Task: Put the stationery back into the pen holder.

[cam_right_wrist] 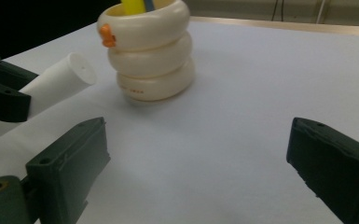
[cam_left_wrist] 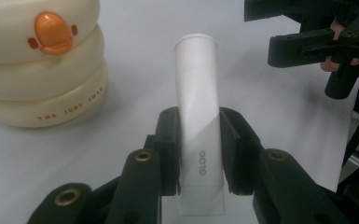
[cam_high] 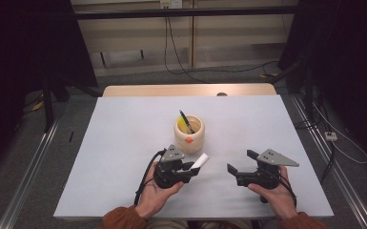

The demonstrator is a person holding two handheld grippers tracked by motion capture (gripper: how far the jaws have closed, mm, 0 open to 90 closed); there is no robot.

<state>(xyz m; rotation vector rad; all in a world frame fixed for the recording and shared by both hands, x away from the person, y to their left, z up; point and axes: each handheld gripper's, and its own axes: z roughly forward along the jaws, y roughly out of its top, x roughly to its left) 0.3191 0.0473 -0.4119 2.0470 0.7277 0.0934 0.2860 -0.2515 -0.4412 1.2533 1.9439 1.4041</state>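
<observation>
- Left gripper: sits in the left hand, palm up under the body, jaws aimed right and a little away from the person.
- Its jaws are clamped on a white tube, one pad on each side of the lower half. "GLOO" is printed near the crimped end; the capped end sticks out past the fingertips.
- In the high view, the tube is tilted up to the right, off the table, just in front of the cup.
- Right gripper: held in the right hand, which grips it from below and behind. Jaws point left, toward the tube.
- Its jaws stand wide apart with nothing between them; in the right gripper view, bare table lies between the two pads.
- The grippers face each other, near but not touching.
- Cup: cream, three stacked rings, orange duck bill on the side, upright at mid-table. It holds a pen and something yellow.
- Rust sleeves enter at the bottom edge.
</observation>
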